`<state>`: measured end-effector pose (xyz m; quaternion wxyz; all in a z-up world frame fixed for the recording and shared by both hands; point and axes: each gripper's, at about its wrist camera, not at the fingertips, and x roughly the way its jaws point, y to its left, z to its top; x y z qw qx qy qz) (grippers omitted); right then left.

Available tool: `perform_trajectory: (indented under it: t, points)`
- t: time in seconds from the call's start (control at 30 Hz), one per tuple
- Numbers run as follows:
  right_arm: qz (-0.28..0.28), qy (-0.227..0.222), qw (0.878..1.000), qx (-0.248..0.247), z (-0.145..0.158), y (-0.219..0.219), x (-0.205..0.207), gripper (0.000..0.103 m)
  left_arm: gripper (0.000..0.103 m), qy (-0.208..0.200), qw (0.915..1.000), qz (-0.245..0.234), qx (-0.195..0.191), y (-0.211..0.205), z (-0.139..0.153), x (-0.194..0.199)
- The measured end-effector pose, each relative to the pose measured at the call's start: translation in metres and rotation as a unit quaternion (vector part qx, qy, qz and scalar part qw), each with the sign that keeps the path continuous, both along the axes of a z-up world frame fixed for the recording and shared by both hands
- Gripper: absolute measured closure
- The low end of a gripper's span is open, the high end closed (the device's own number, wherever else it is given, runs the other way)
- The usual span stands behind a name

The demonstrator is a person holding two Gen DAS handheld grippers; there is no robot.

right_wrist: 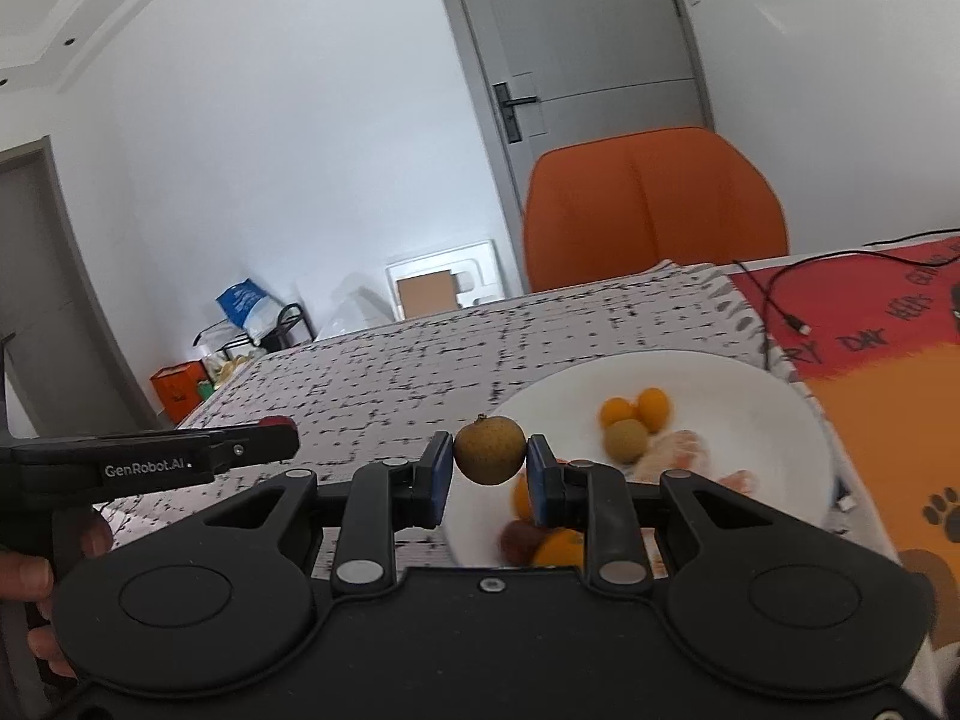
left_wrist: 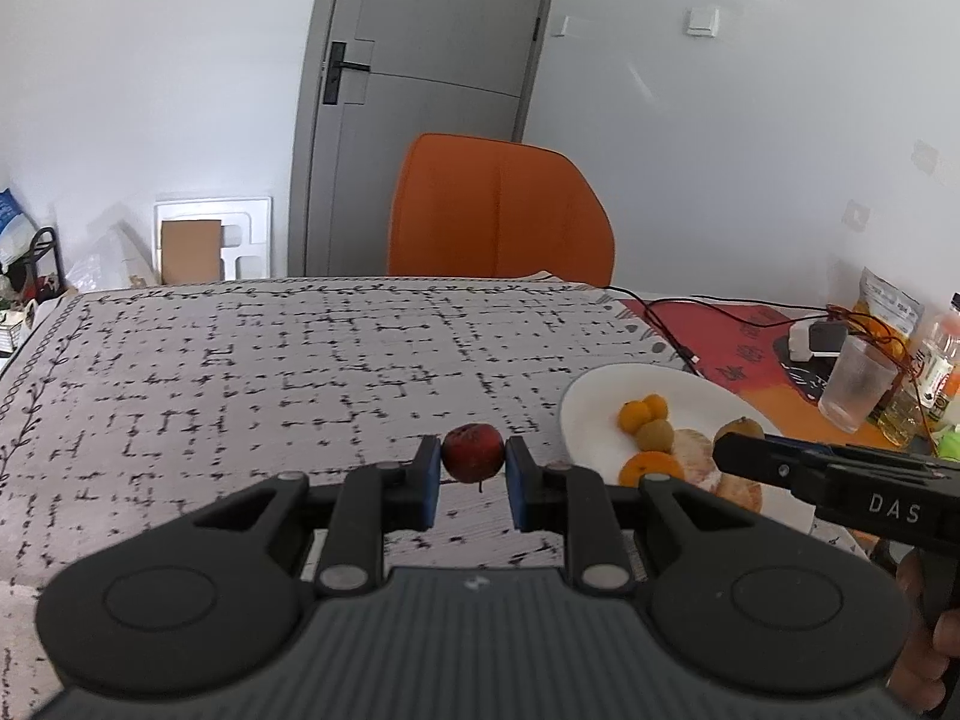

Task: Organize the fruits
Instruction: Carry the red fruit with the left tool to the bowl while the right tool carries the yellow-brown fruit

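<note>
My left gripper [left_wrist: 473,461] is shut on a small dark red fruit [left_wrist: 473,453] and holds it above the patterned tablecloth, left of the white plate [left_wrist: 591,402]. My right gripper [right_wrist: 489,459] is shut on a round brown-yellow fruit [right_wrist: 489,450] and holds it above the left edge of the plate [right_wrist: 750,384]. The plate holds small orange fruits [right_wrist: 635,409], a brown-green fruit [right_wrist: 626,440], peeled citrus pieces [right_wrist: 675,450] and, partly hidden under my fingers, an orange and a reddish fruit [right_wrist: 521,540]. The right gripper shows from the side in the left wrist view [left_wrist: 735,450].
An orange chair [left_wrist: 501,213] stands behind the table. At the right are a red-orange mat [right_wrist: 888,360], a black cable [right_wrist: 774,294], a plastic cup [left_wrist: 855,384], bottles [left_wrist: 939,360] and a snack bag [left_wrist: 888,300]. The grey patterned cloth [left_wrist: 270,372] spreads left of the plate.
</note>
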<state>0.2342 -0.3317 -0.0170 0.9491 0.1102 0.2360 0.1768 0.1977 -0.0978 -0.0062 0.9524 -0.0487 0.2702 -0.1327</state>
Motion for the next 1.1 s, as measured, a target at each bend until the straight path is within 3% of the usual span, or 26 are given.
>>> perform_trajectory:
  t: [0.6,1.1]
  points:
    - [-0.059,0.011,0.998,0.005,-0.013,-0.054,0.008,0.078,0.082,0.002,0.9994,-0.034,0.009,-0.045,-0.003,0.021]
    - [-0.081,0.024,0.996,0.004,-0.022,-0.073,0.021,0.078,0.081,0.011,0.9979,-0.063,0.014,-0.076,-0.008,0.045]
